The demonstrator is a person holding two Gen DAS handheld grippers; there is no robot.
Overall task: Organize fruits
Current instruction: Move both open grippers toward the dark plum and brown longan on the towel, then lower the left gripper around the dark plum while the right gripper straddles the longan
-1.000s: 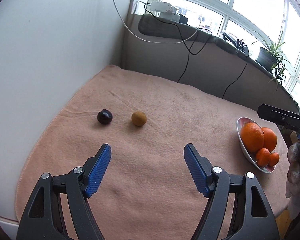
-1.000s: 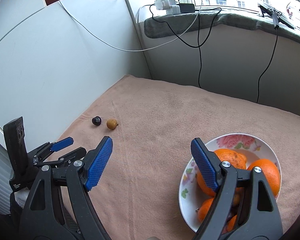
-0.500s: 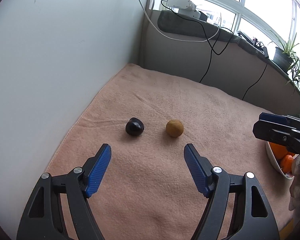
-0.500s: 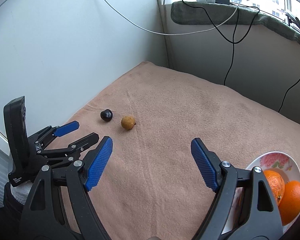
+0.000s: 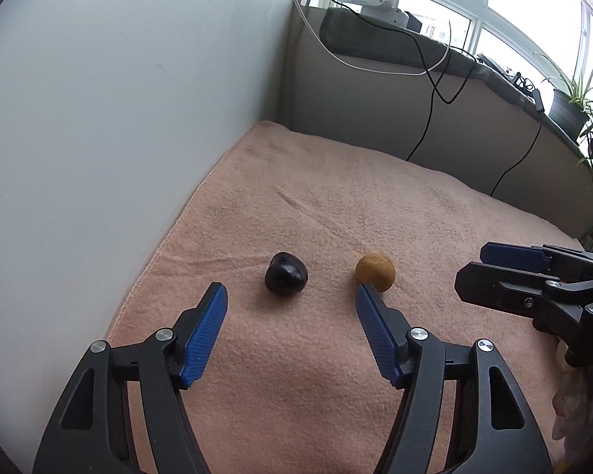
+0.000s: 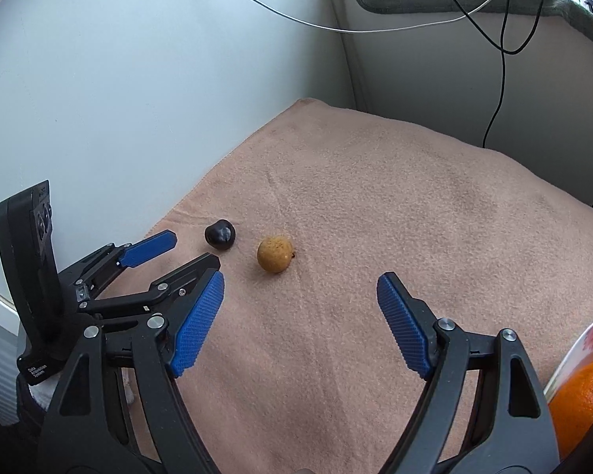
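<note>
A dark purple fruit [image 5: 286, 279] and a small tan fruit [image 5: 374, 271] lie side by side on the peach towel [image 5: 336, 205]. My left gripper [image 5: 290, 296] is open, just short of the dark fruit; its right fingertip nearly touches the tan fruit. My right gripper [image 6: 300, 284] is open and empty, a little short of the tan fruit [image 6: 274, 253]; the dark fruit [image 6: 220, 233] lies left of it. The left gripper also shows in the right wrist view [image 6: 186, 251]. A floral bowl's rim [image 6: 573, 351] with an orange [image 6: 585, 391] sits at the lower right.
A white wall [image 5: 118, 118] runs along the towel's left edge. A grey ledge [image 5: 415, 51] with black and white cables [image 5: 431, 79] stands behind. A potted plant [image 5: 569, 106] stands on the sill at far right.
Both grippers have moved forward and left toward the two small fruits. The bowl of oranges has slid out of the left view and to the right view's edge.
</note>
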